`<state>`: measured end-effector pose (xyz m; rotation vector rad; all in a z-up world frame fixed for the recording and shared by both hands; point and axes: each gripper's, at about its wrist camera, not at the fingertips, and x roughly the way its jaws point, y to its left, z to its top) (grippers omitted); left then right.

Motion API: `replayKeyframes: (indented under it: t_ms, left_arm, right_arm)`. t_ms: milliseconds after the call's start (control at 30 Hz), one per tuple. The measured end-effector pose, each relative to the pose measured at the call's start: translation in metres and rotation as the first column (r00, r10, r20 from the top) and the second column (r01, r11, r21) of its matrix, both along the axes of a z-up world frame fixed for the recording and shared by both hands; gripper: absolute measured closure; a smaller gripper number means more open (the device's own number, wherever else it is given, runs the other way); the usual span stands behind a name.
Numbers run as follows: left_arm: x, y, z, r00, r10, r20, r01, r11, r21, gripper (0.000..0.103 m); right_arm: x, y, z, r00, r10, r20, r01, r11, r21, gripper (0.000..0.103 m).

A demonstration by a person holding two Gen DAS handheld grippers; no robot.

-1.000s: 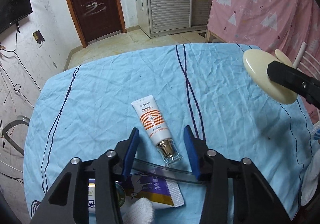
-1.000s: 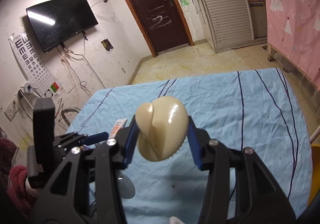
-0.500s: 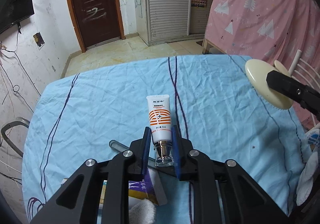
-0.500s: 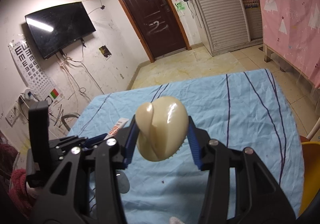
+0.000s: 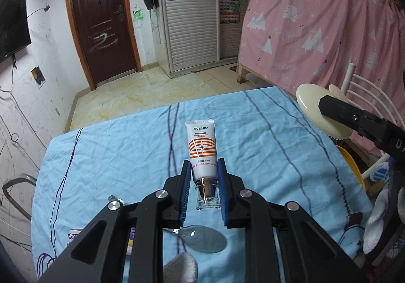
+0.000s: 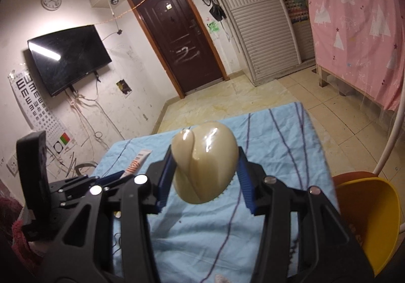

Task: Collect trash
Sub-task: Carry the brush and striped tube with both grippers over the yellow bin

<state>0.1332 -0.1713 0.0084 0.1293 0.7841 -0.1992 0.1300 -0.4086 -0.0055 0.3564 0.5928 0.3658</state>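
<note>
My left gripper point(image 5: 203, 169) is shut on a white tube with orange stripes point(image 5: 202, 146), pinched near its clear cap, and holds it up above the blue tablecloth point(image 5: 114, 156). The tube also shows in the right wrist view point(image 6: 136, 164). My right gripper point(image 6: 205, 156) is shut on a cream heart-shaped brush point(image 6: 205, 156) and holds it above the table's right side. The brush also shows in the left wrist view point(image 5: 316, 110). A yellow bin point(image 6: 367, 219) stands beside the table at the right.
A clear plastic spoon point(image 5: 202, 240) and a purple sachet point(image 5: 130, 240) lie on the cloth under the left gripper. A white chair point(image 5: 367, 95) and a pink curtain point(image 5: 316, 29) stand at the right. The far floor is tiled.
My left gripper closed on the tube and lifted it off the cloth. My right gripper moved right with the brush, bringing the yellow bin into view.
</note>
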Motion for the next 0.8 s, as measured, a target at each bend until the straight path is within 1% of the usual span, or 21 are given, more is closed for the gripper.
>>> replayKeyframes:
  t_ms: [133,367,533,800]
  left_arm:
    - [-0.004,-0.021,0.009,0.999,-0.034,0.018,0.034,0.999,0.005,0.092]
    - [-0.016,-0.065,0.017,0.992,-0.115,0.046,0.116,0.993,-0.025,0.092]
    - [-0.025,-0.095,0.02,0.983,-0.17,0.072,0.173,0.984,-0.047,0.092]
    - [-0.033,-0.145,0.02,0.963,-0.255,0.083,0.26,0.964,-0.057,0.092]
  right_arm:
    - [-0.009,-0.025,0.001,0.999,-0.047,0.006,0.047,0.999,0.015,0.058]
    - [-0.025,-0.071,-0.001,0.991,-0.13,0.012,0.13,0.991,0.04,0.058]
    - [-0.035,-0.1,-0.004,0.982,-0.19,0.01,0.189,0.981,0.041,0.058]
    - [-0.049,-0.148,-0.013,0.961,-0.276,0.006,0.275,0.96,0.044,0.058]
